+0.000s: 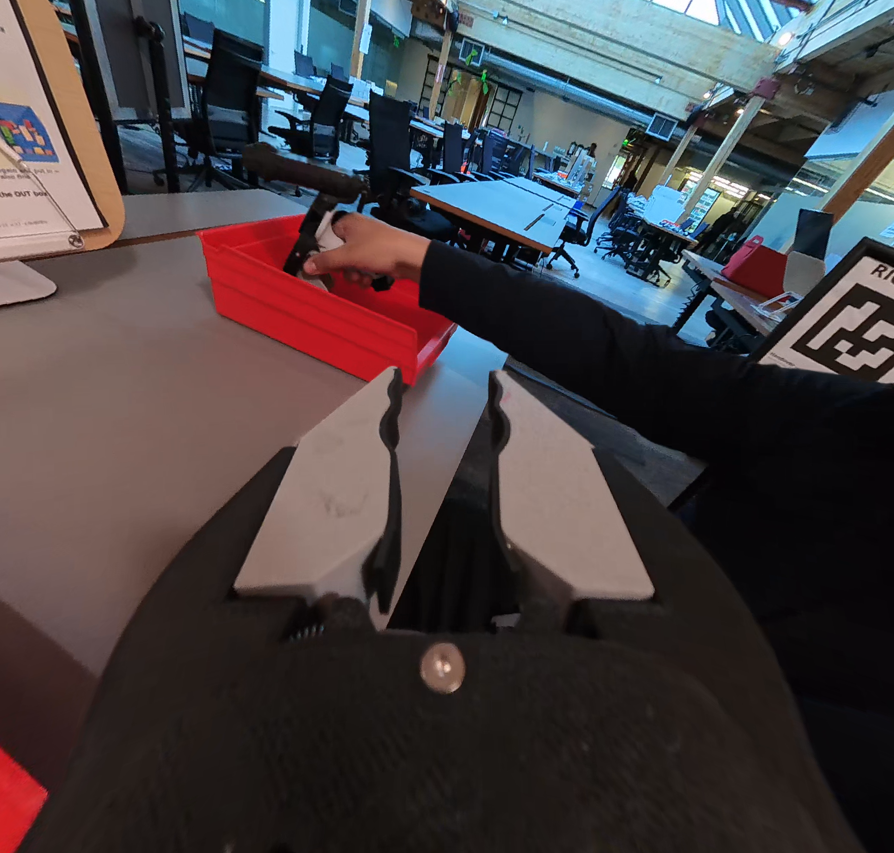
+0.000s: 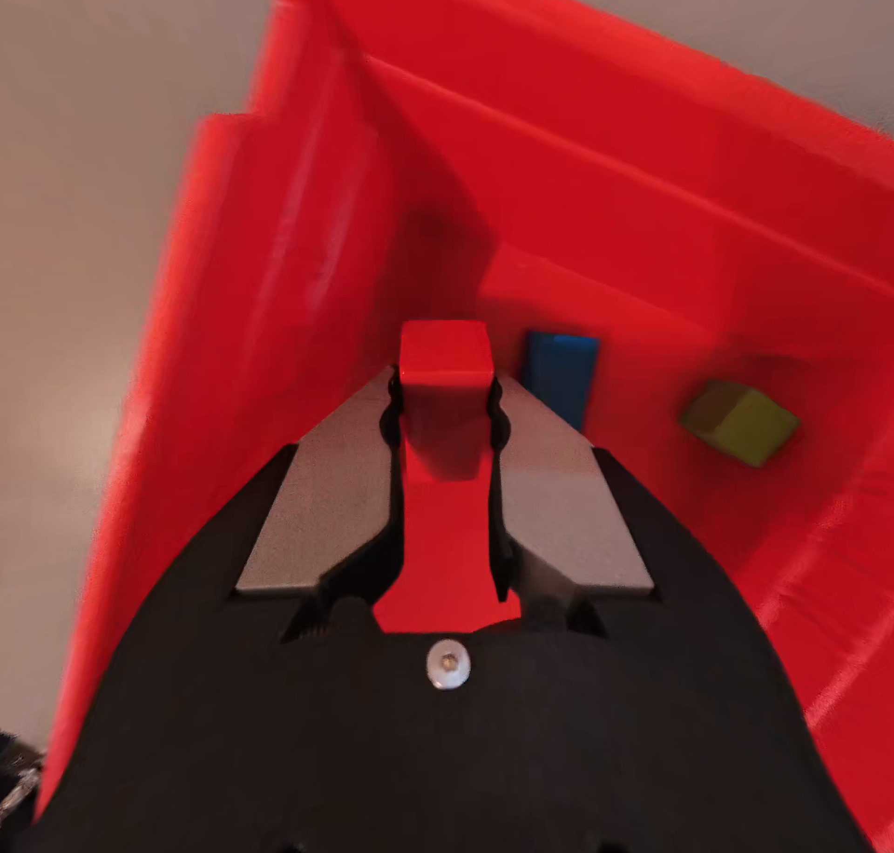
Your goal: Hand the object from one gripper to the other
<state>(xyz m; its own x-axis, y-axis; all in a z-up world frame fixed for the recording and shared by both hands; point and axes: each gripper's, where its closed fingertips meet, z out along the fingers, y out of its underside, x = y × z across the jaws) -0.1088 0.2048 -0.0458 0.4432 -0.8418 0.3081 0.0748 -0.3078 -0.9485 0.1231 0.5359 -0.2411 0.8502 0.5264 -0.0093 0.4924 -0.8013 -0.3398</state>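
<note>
Red block point(image 2: 442, 363): a smooth, glossy, square-edged piece is seen clamped between the tips of the right tongs point(image 2: 444, 387), inside the red bin point(image 2: 629, 162); whether it touches the bin floor cannot be told.
Right tongs: flat grey finger plates with wavy black pads are set on a matte black body; they are clenched on the red block. In the left wrist view they are seen far off point(image 1: 309, 254), reached into the bin by a hand point(image 1: 367, 254) in a dark sleeve point(image 1: 604, 360).
Left tongs point(image 1: 444, 394): the same grey plates and black ribbed pads are shown, held apart with nothing between them, above the near edge of the worktop point(image 1: 121, 370).
Red bin: smooth moulded plastic with stepped, ridged walls; it is placed on the worktop, far from the left tongs.
Blue block point(image 2: 561, 375): a flat rectangular piece is laid on the bin floor just right of the red block.
Yellow-green block point(image 2: 740, 421): a cube is tilted on the bin floor, farther right.
Worktop: a plain matte grey surface.
Left side: a white printed sheet point(image 1: 34, 152) is stood in a stand against a rounded wooden panel.
Right side: a framed black-and-white marker board point(image 1: 851, 326) is seen.
Room: an open hall with timber beams, skylights, long desks and black office chairs point(image 1: 329, 114) is shown beyond.
</note>
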